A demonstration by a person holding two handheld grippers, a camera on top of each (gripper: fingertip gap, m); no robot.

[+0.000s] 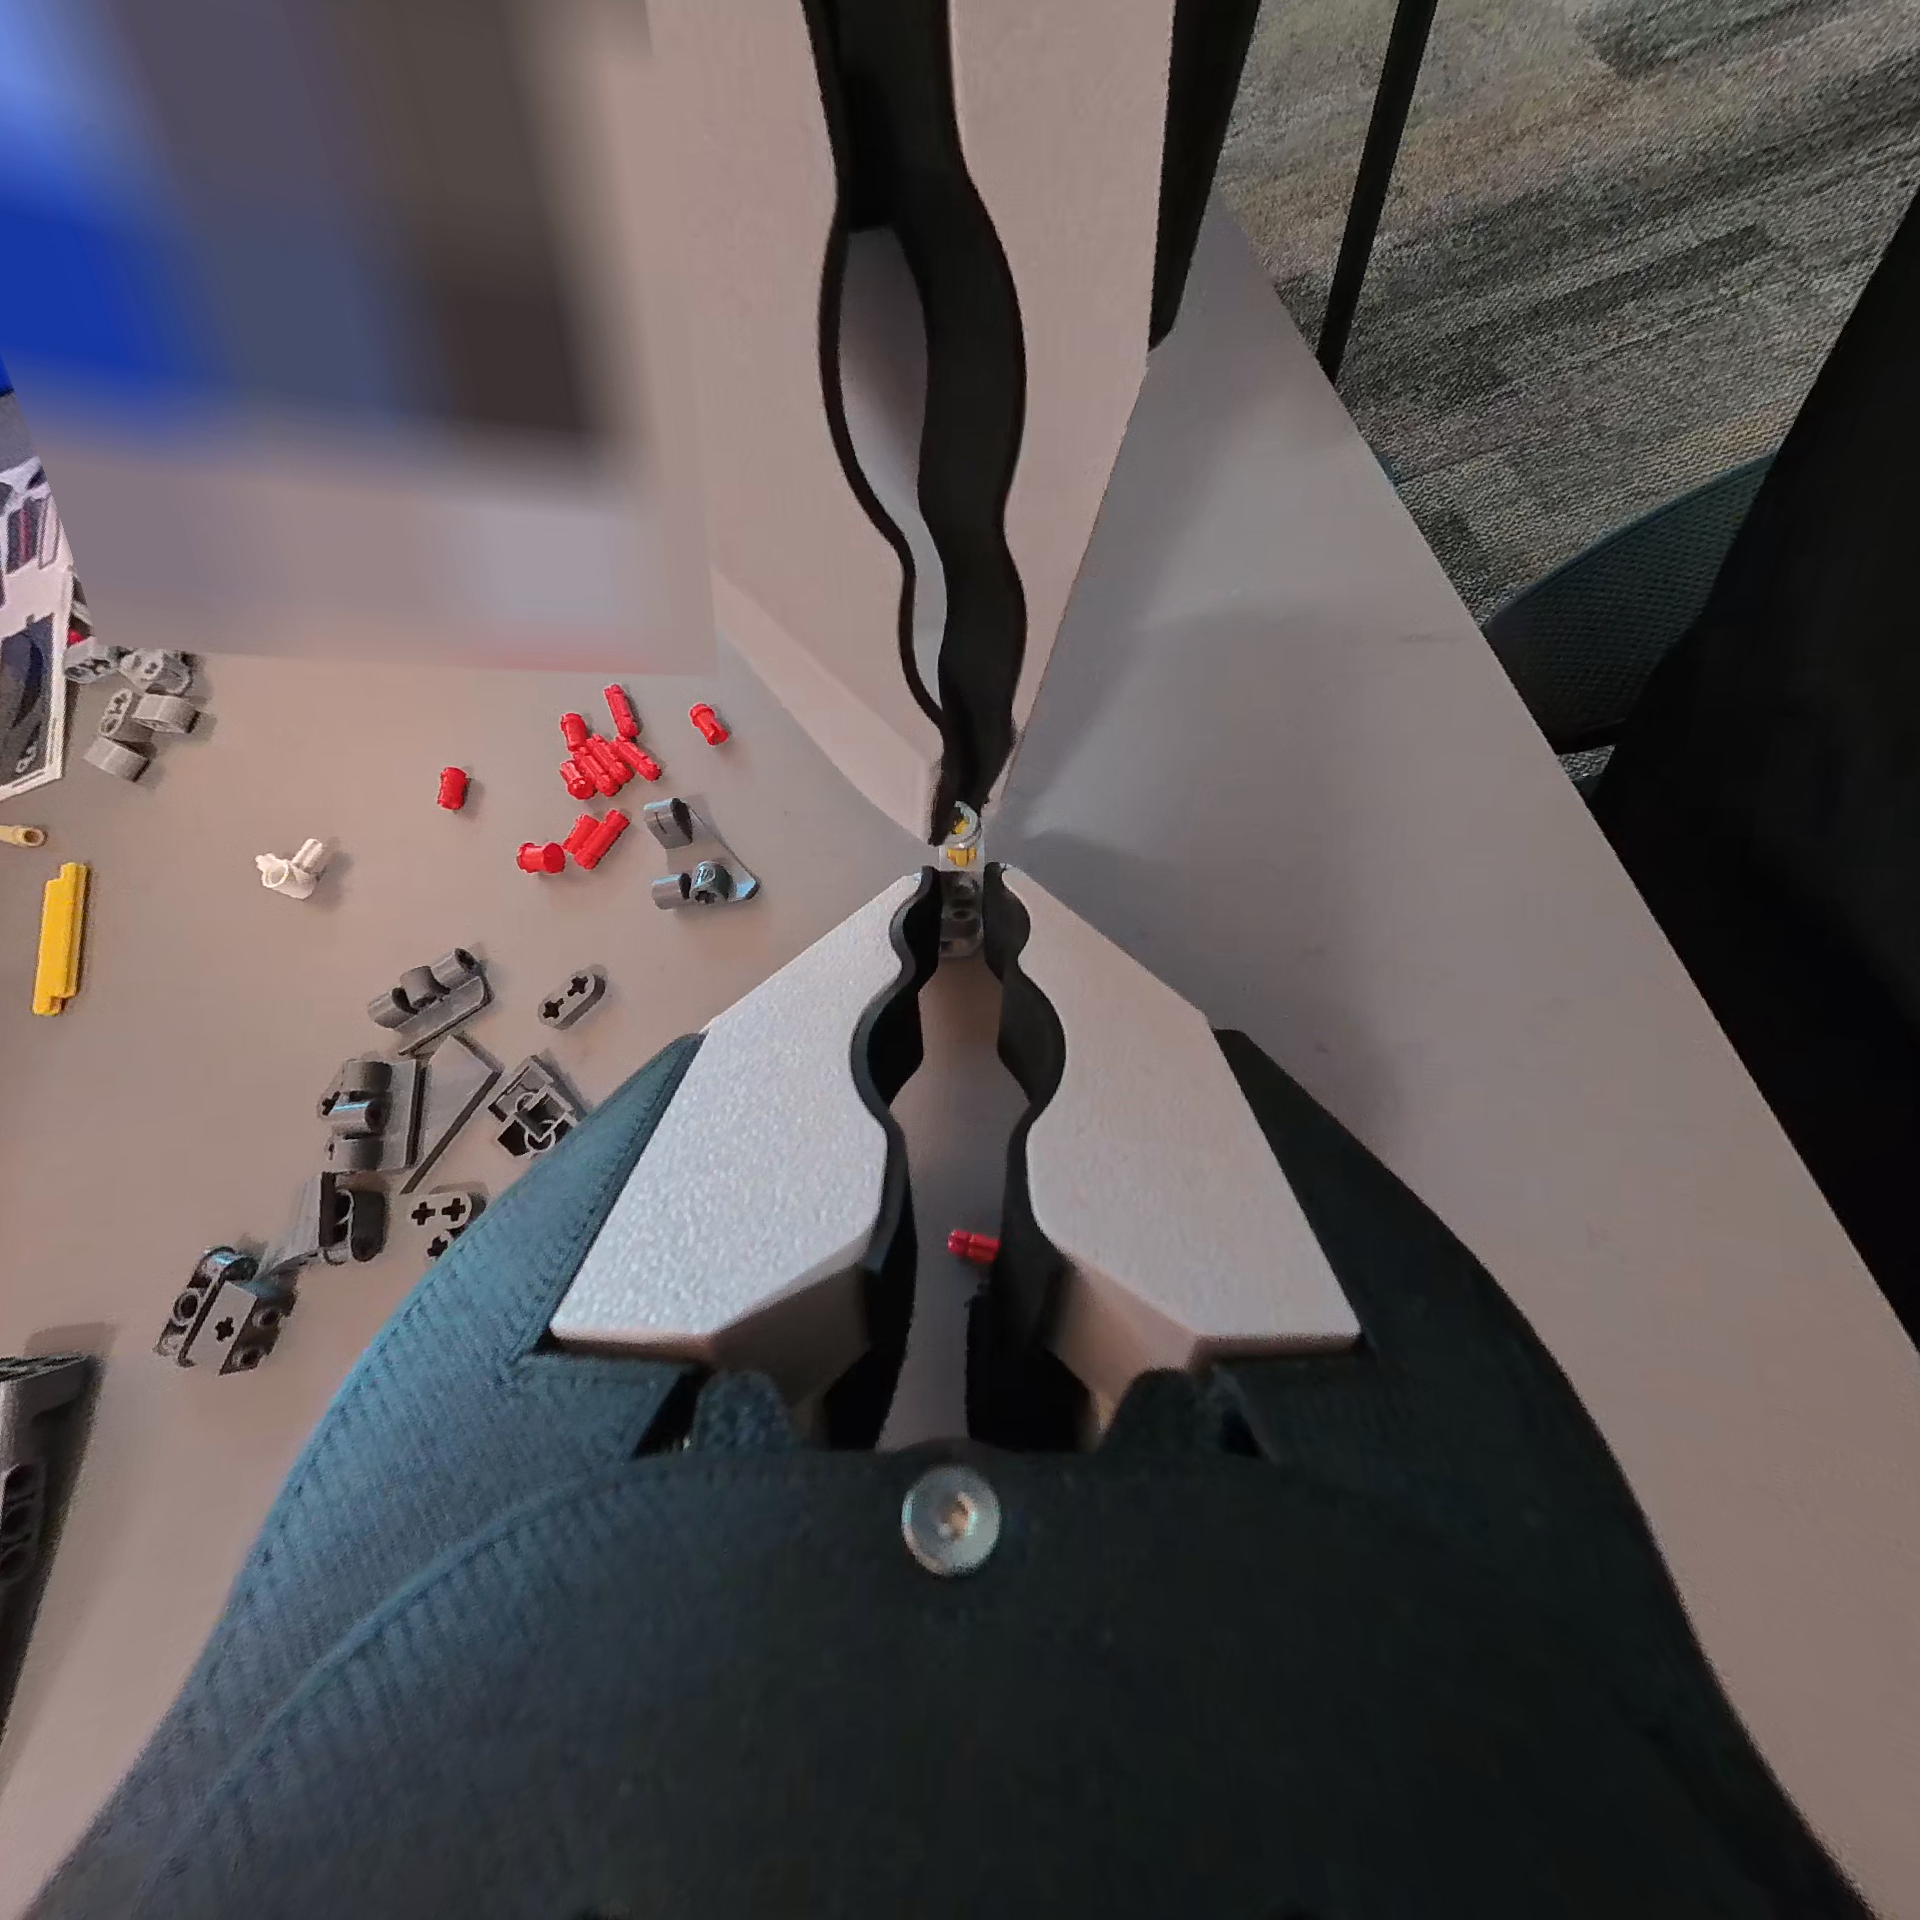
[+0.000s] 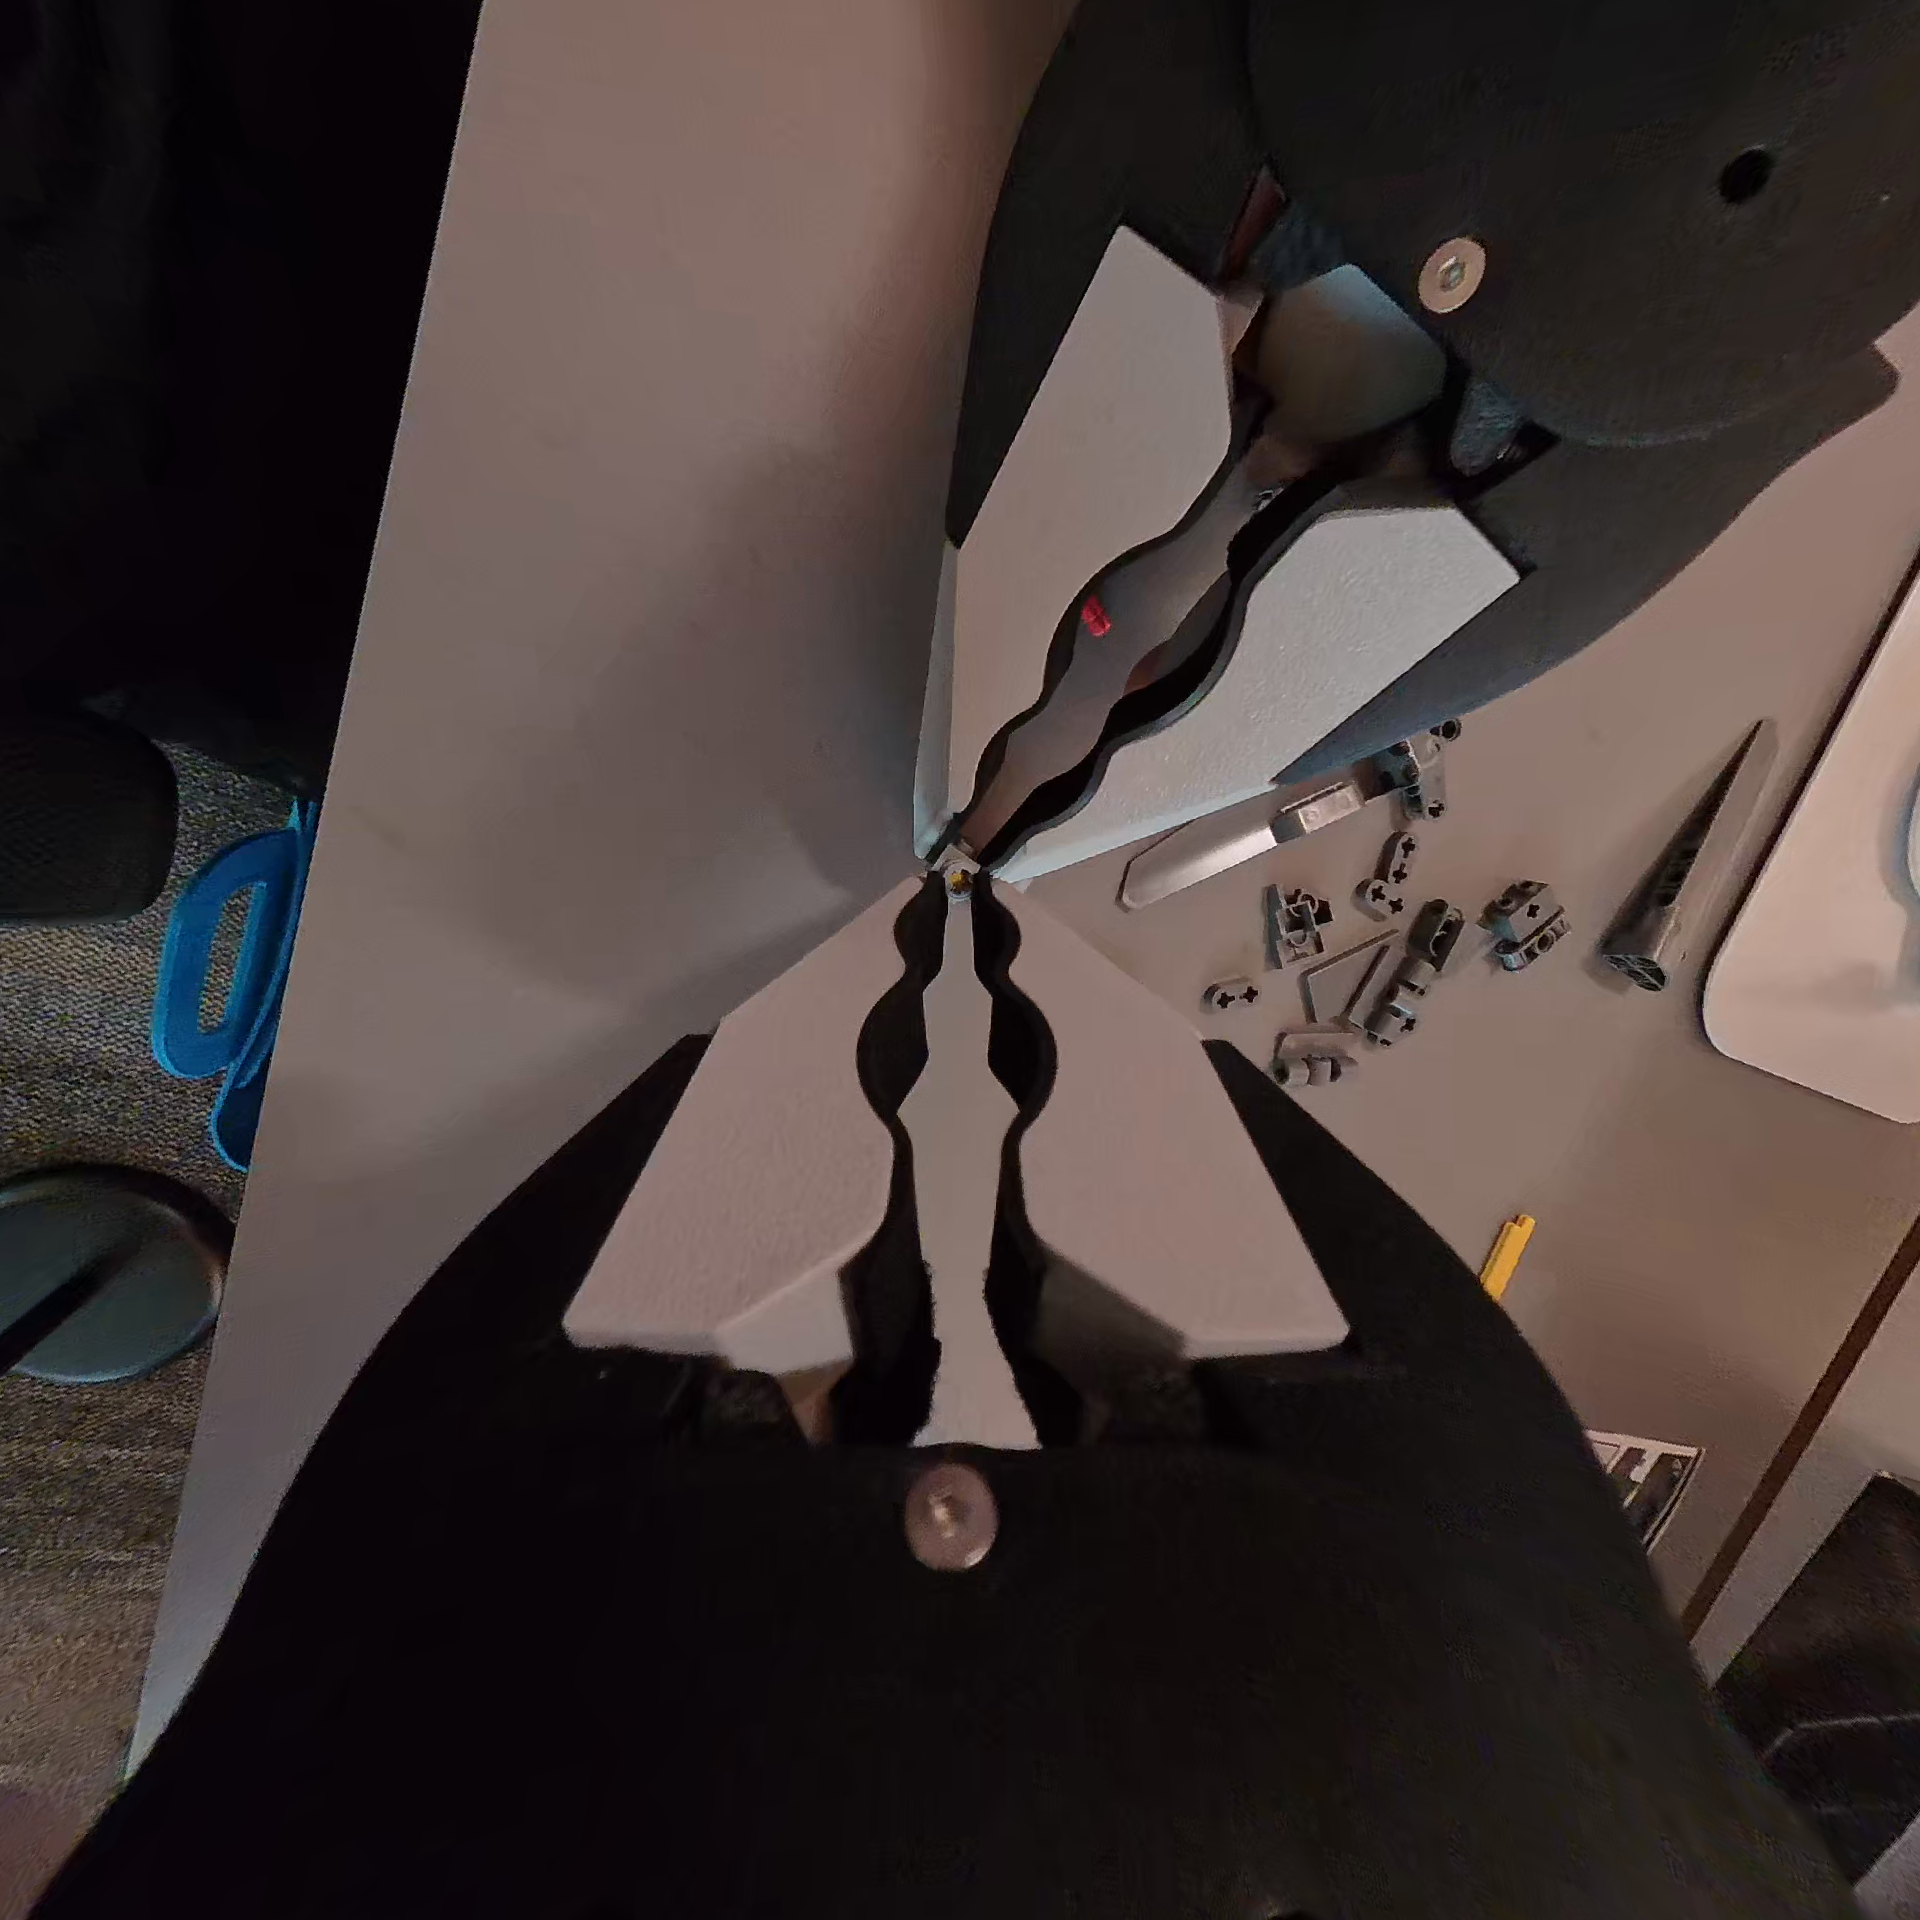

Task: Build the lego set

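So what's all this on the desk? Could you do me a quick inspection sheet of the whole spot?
Surface: pale table, mostly bare on one side.
Things: small grey piece with a yellow bit.
Clutter: red pins, grey parts, yellow bar, white connector, booklet.
Grippers: left gripper shut on the grey piece; right gripper pinching its yellow end, tip to tip.
Cables: nothing seen.
Surroundings: carpet, dark chair, blue item on the floor.
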